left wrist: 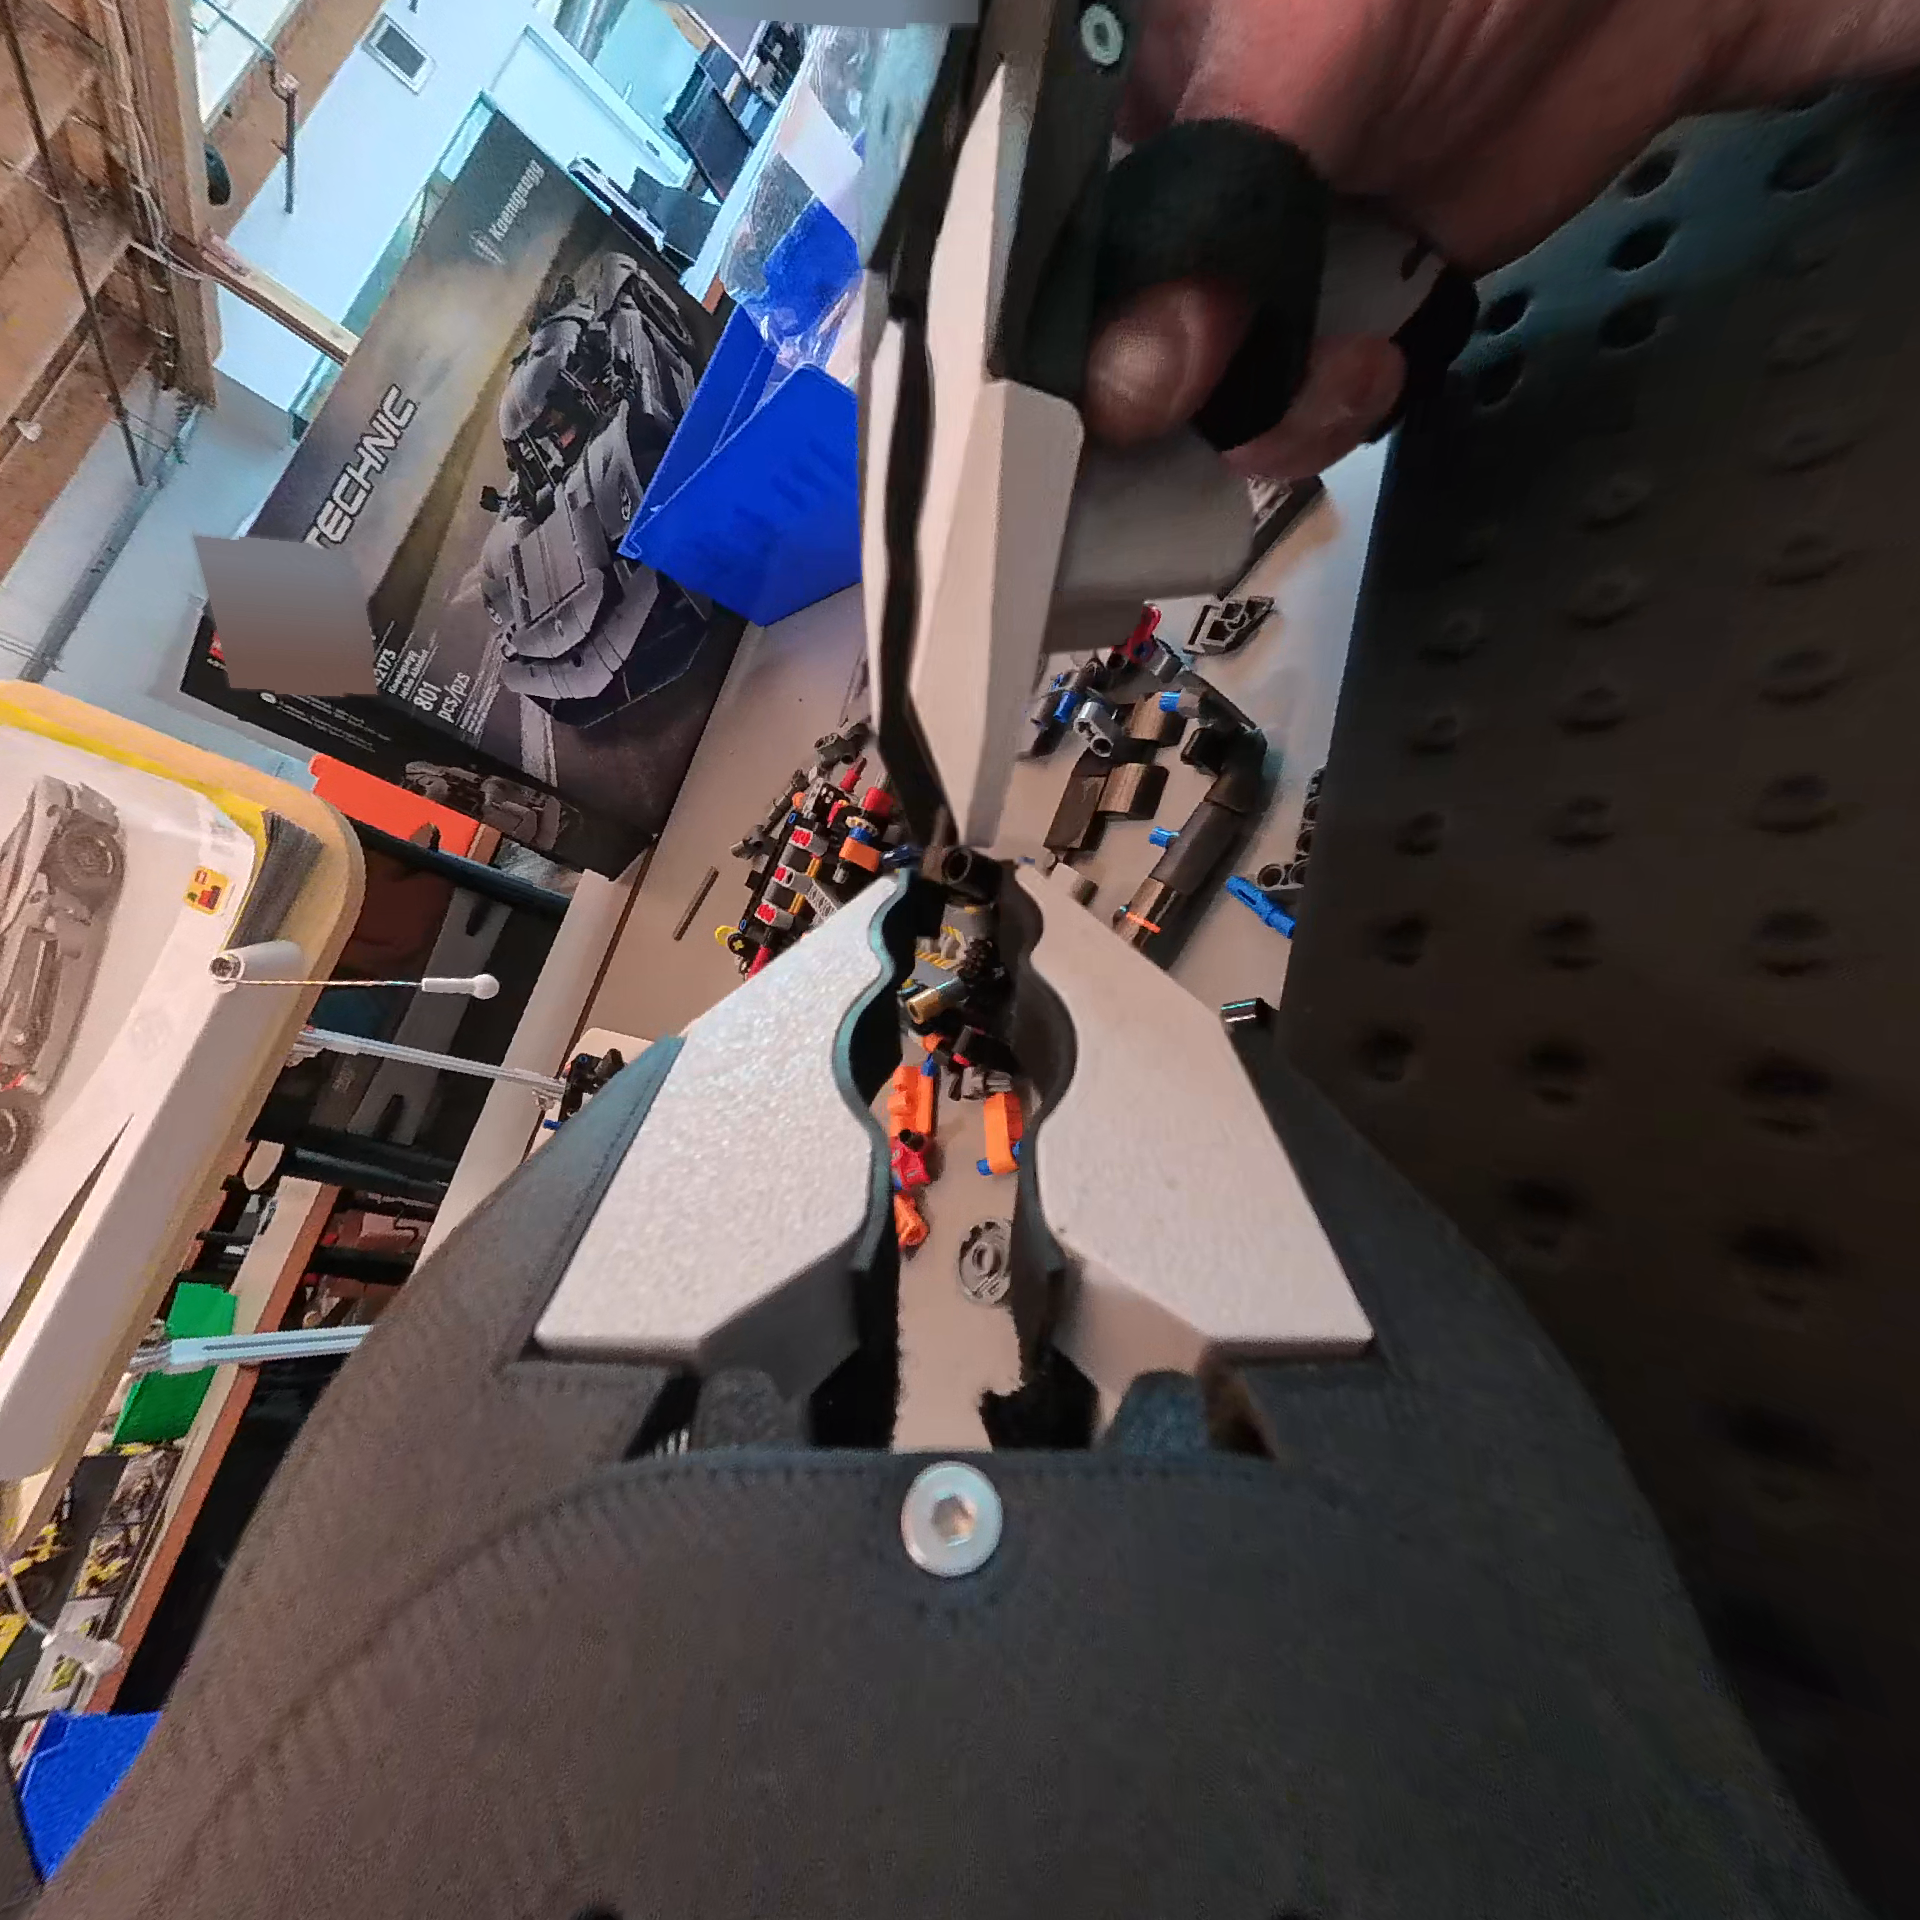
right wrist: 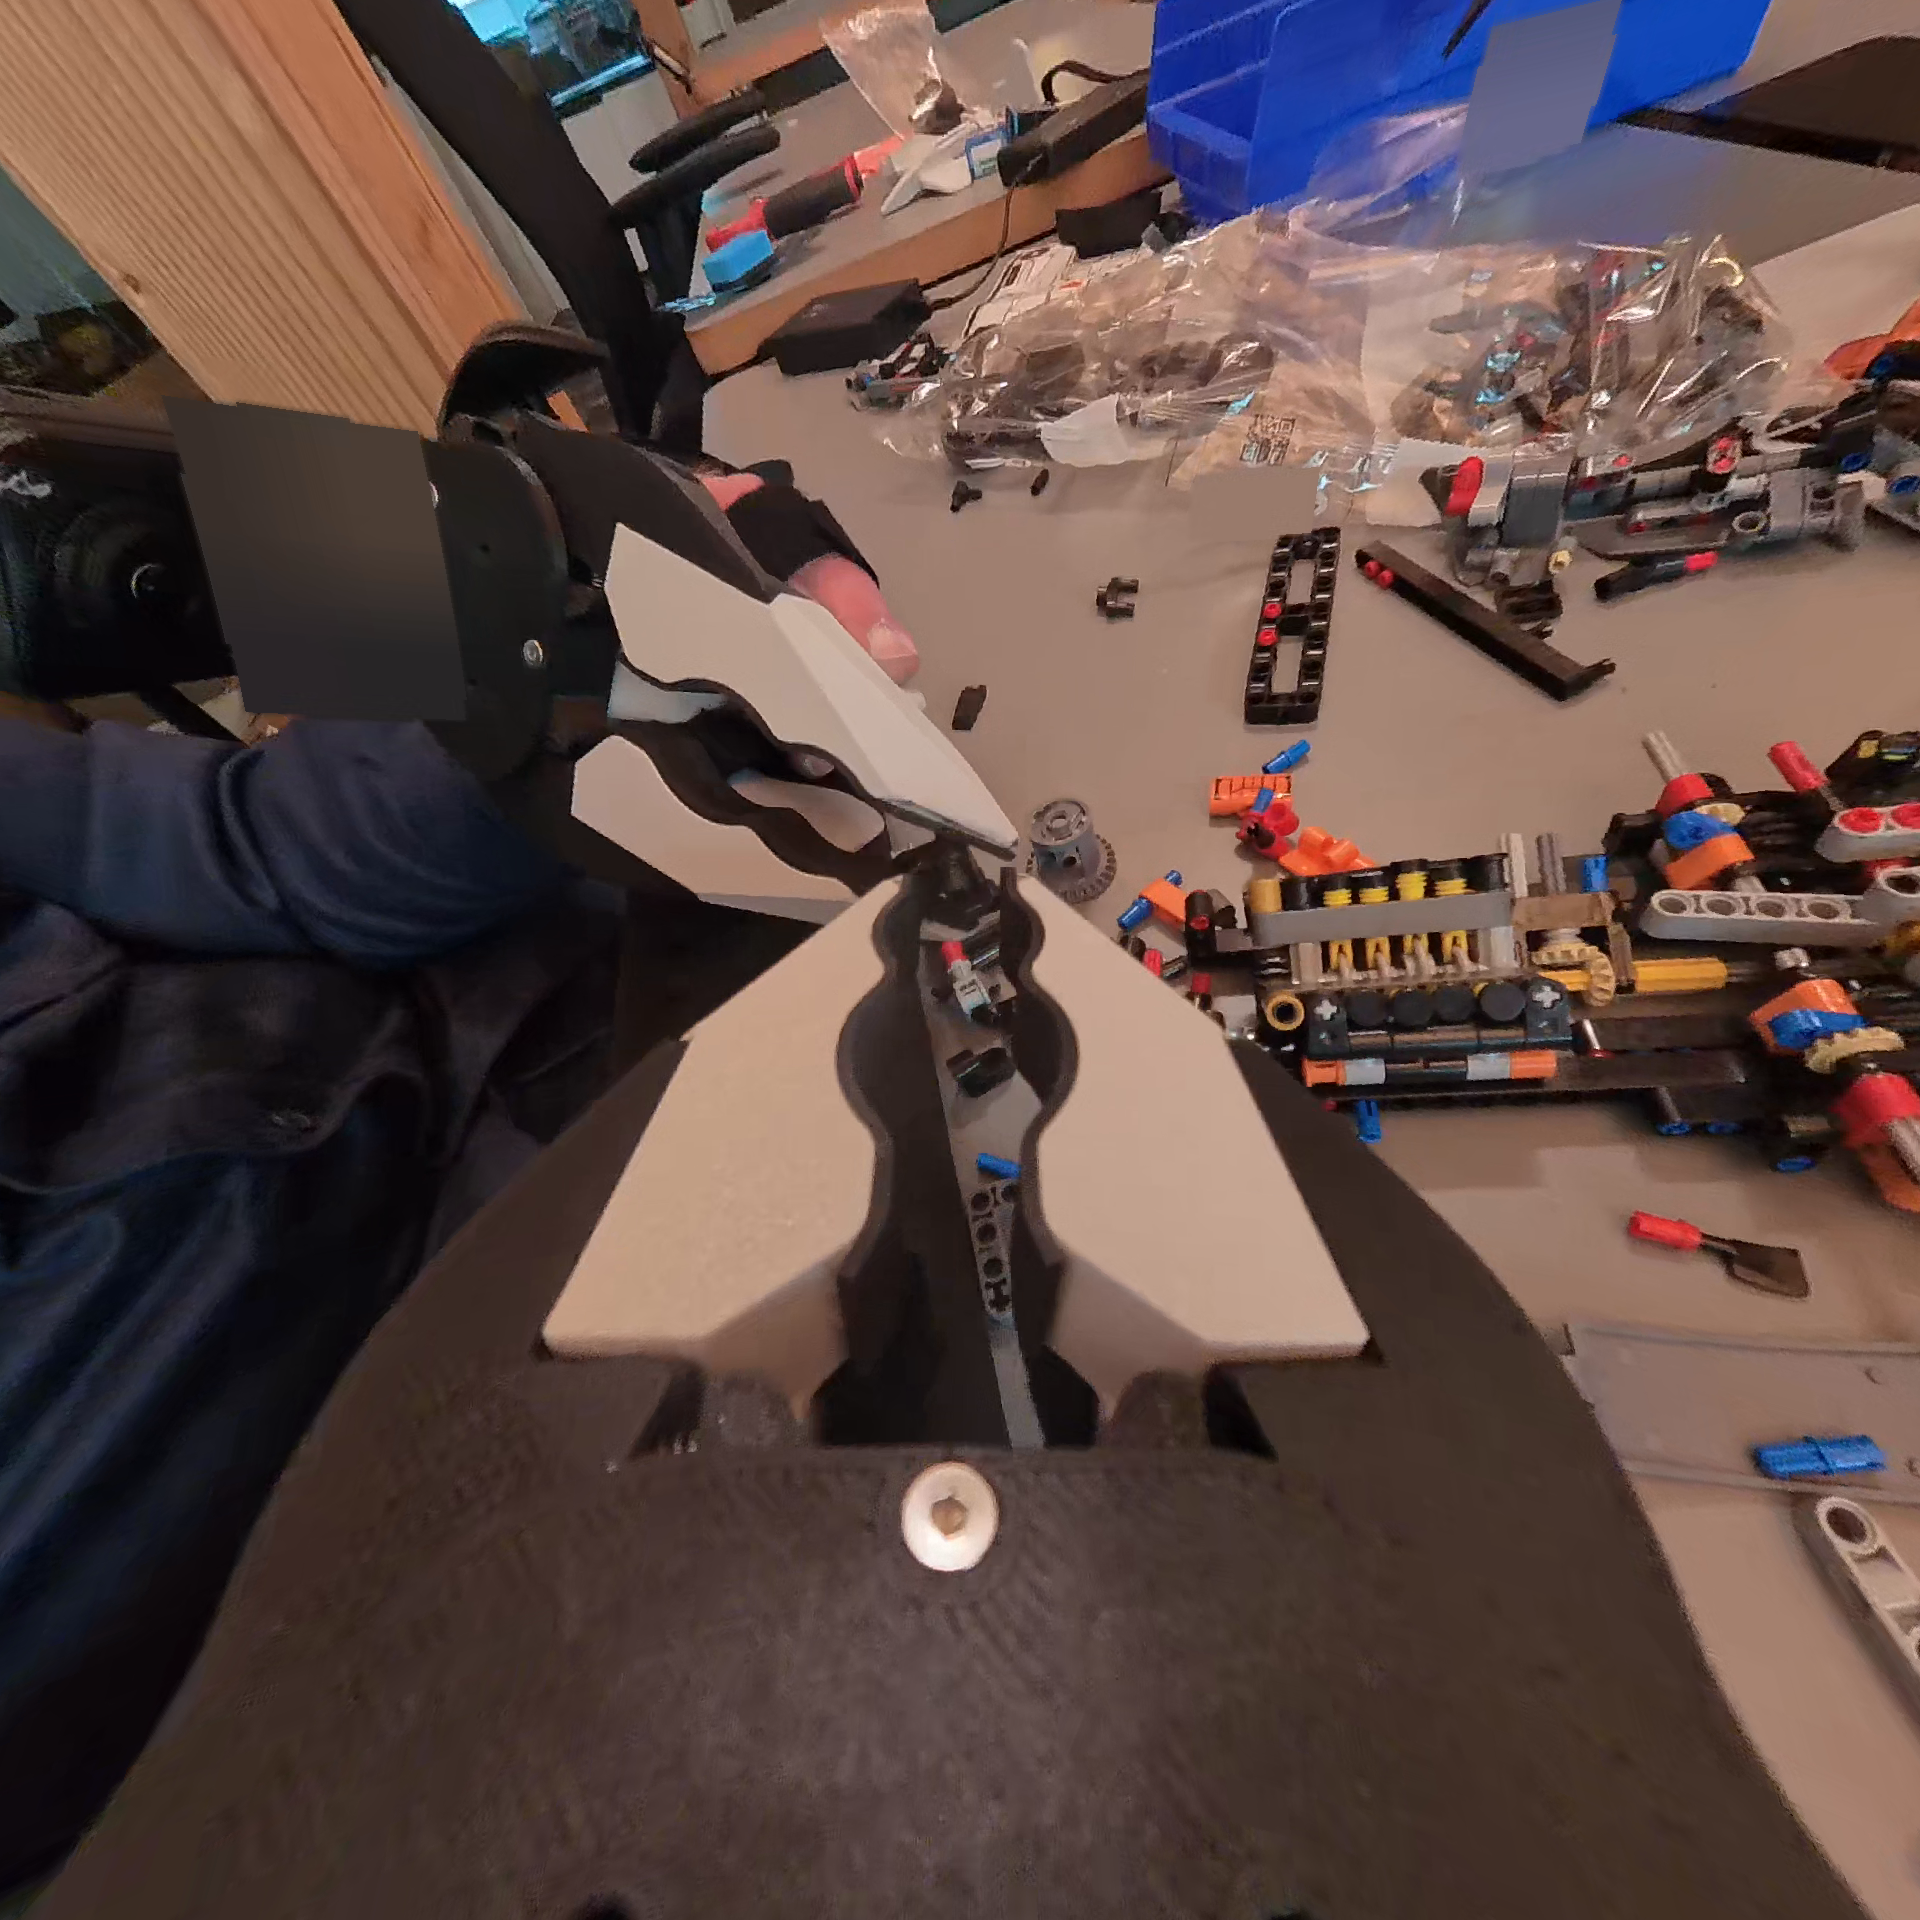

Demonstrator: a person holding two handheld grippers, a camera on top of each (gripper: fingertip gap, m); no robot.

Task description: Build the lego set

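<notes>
A small black Technic piece [left wrist: 961, 862] is held above the grey table [right wrist: 1091, 675], pinched between both grippers, which meet tip to tip. My left gripper [left wrist: 954, 881] is shut on it from below in the left wrist view. My right gripper [left wrist: 951, 826] comes down from above and is shut on the same piece. In the right wrist view the piece [right wrist: 951, 881] sits at my right gripper's [right wrist: 951, 883] tips, and the left gripper [right wrist: 992, 840] reaches in from the left. The partly built car chassis [right wrist: 1558, 987] lies on the table to the right.
Loose orange, blue, red and black parts [left wrist: 935, 1122] lie below the grippers. A black frame piece [right wrist: 1294, 623], a grey gear [right wrist: 1070, 836] and bags of parts [right wrist: 1351, 343] lie further back. The set's box [left wrist: 499, 520] and blue bins [right wrist: 1351, 94] stand behind. A black perforated chair back [left wrist: 1610, 935] is close by. The tips of both grippers are at nearly the same place. The grey gear [right wrist: 1070, 836] is about 9 cm from my left fingertips. My left wrist view [left wrist: 995, 1243] looks at it from another angle.
</notes>
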